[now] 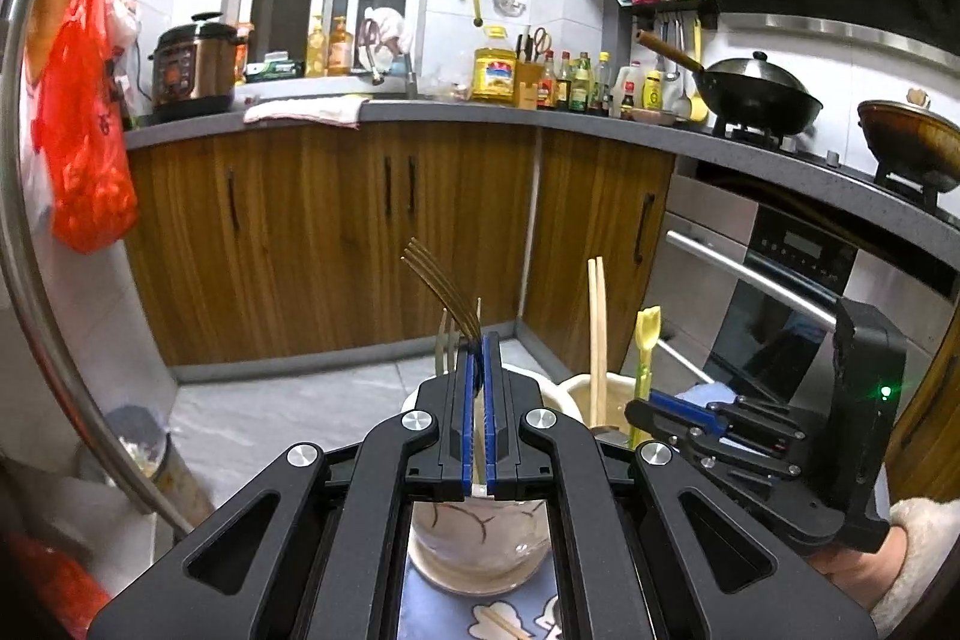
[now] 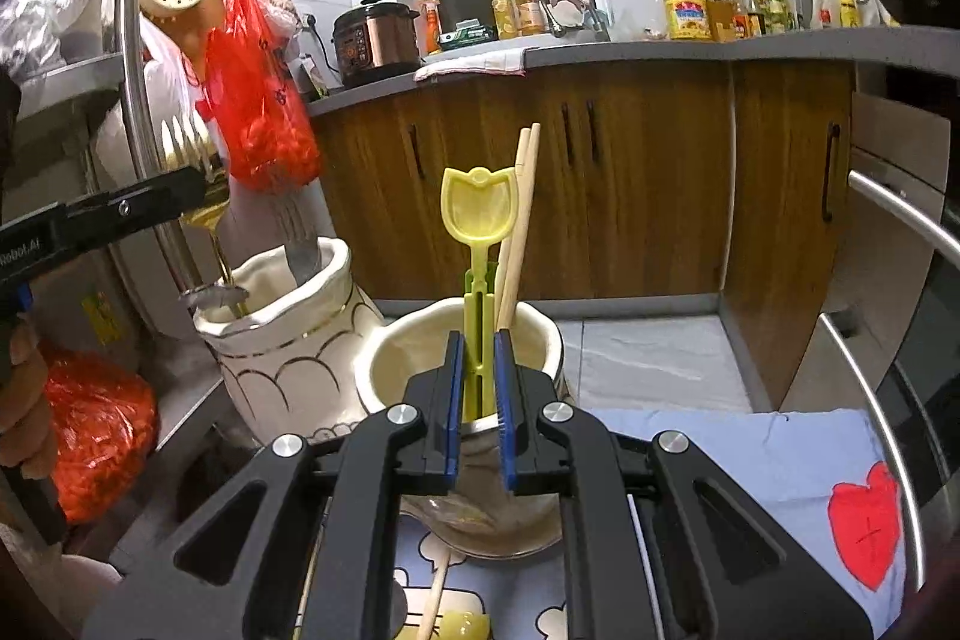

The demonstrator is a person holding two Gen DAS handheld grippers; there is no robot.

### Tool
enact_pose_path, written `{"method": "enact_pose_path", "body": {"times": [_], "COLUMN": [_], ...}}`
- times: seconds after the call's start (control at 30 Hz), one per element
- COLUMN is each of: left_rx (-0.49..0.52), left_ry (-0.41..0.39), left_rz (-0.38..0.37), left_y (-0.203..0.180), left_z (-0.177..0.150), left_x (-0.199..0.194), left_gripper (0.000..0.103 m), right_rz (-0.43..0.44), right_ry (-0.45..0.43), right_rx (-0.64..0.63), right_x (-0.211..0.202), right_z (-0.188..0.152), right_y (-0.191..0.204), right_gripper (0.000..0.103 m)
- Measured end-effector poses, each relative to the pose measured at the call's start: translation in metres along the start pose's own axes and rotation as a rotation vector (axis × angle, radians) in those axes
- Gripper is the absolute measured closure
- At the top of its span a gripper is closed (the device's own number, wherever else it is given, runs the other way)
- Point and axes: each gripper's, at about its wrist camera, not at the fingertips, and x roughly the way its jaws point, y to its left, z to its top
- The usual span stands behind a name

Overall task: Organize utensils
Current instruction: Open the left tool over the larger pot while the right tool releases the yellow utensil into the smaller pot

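Note:
My left gripper (image 1: 479,340) is shut on a gold fork (image 1: 441,287), tines up, over a white holder with gold lines (image 1: 423,391). The same fork (image 2: 201,184) and holder (image 2: 282,346) show in the right wrist view; a silver fork (image 2: 297,244) stands inside. My right gripper (image 2: 479,340) has its blue pads close around the stem of a yellow-green plastic spoon (image 2: 480,214) standing in a cream holder (image 2: 414,358) with a pair of wooden chopsticks (image 2: 521,220). The cream holder (image 1: 576,388) and right gripper (image 1: 666,409) show in the left wrist view.
Both holders stand on a pale blue patterned cloth (image 2: 750,454) with a red heart. A loose chopstick (image 2: 435,598) lies on it. Wooden cabinets (image 1: 336,232), an oven (image 1: 780,292) and a red bag (image 1: 84,124) surround the spot.

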Motion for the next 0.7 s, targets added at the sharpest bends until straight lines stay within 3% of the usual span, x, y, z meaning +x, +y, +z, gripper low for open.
{"method": "enact_pose_path", "body": {"times": [0.37,0.5,0.7], "left_rx": [-0.039,-0.04,-0.031], "left_ry": [0.018,0.02,0.015], "left_rz": [0.029,0.039,0.054], "left_y": [0.011,0.011,0.01], "left_z": [-0.001,-0.001,-0.001], "left_x": [0.006,0.008,0.008], "left_gripper": [0.099,0.087,0.08], "right_rz": [0.008,0.017,0.026], "right_ry": [-0.006,-0.01,-0.016], "right_rx": [-0.012,-0.009,-0.012], "right_x": [0.0,-0.002,-0.005], "right_z": [-0.002,-0.001,0.0], "right_y": [0.003,0.002,0.003], "right_gripper": [0.09,0.078,0.066]}}
